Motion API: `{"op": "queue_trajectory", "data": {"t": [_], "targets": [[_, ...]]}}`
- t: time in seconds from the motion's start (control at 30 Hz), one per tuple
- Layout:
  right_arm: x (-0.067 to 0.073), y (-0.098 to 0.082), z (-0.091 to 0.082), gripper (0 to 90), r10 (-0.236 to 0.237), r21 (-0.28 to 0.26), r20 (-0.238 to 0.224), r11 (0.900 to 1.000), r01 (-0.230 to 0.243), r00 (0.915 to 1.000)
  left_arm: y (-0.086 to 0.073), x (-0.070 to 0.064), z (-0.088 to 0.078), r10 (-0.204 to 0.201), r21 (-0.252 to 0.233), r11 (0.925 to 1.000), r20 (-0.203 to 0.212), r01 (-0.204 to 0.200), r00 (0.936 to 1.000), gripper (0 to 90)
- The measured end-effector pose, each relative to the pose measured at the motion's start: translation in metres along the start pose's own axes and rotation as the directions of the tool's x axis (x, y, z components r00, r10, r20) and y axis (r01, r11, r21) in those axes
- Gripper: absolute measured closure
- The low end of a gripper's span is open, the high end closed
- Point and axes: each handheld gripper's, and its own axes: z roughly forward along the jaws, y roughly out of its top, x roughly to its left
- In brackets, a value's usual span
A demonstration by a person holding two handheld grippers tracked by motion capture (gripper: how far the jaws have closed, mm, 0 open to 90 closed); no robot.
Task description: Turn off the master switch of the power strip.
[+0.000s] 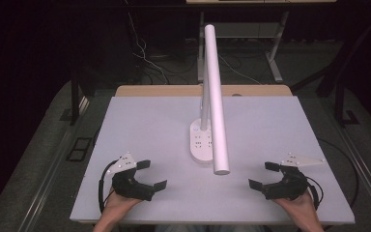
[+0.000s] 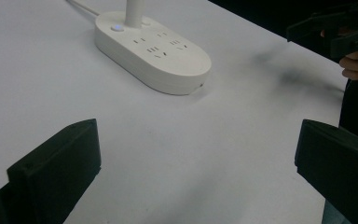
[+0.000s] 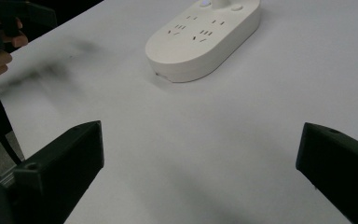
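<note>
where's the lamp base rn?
High view: the white oval lamp base with sockets sits mid-table on the white tabletop, between and beyond the left gripper and right gripper.

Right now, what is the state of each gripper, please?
Left gripper: open, holding nothing, above the white table.
Right gripper: open, holding nothing; the white oval lamp base with sockets lies apart.

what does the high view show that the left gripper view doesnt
The high view alone takes in the lamp's long white head, the floor cables behind the table and both forearms. The left gripper view alone gives a close look at the sockets and lit button on the base. Both share the oval base, the white tabletop and the right gripper, jaws open.
</note>
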Motion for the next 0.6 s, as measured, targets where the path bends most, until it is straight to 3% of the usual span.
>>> {"op": "queue_trajectory", "data": {"t": [0.6], "targets": [[-0.001, -0.001, -0.001, 0.1, -0.008, 0.024, -0.014, 1.0, 0.009, 0.9999, 0.014, -0.002, -0.001, 0.032, 0.024, 0.9992, -0.004, -0.032, 0.9995, 0.0]]}}
